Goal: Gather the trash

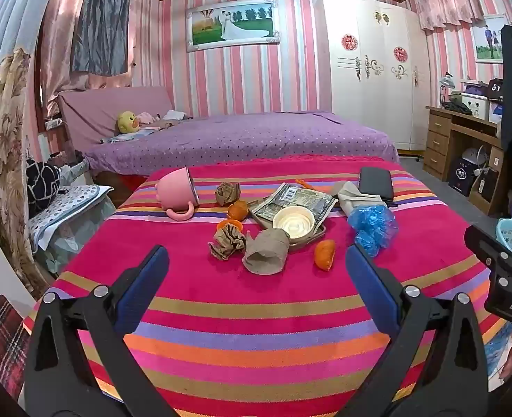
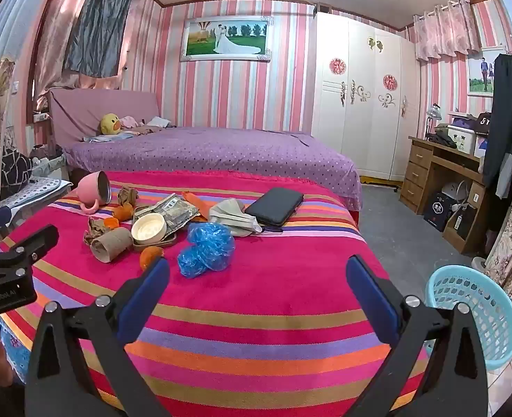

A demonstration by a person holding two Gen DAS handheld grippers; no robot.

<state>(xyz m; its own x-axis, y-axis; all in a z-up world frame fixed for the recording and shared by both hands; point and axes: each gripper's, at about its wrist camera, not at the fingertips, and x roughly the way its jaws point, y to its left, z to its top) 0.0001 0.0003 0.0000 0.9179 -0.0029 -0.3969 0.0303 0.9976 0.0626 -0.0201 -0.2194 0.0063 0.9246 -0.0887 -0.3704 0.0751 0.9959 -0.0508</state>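
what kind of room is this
A home bedroom, most likely: a bed with a purple dotted cover, a tall white wardrobe and a wooden desk with drawers along the striped pink walls.

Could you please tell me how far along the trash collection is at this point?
Nothing looks done: what shows of the blue basket holds no trash. Nothing is in hand: the left gripper and right gripper are open and empty. Left on the striped cloth: crumpled paper, cardboard roll, orange peel, blue plastic bag.
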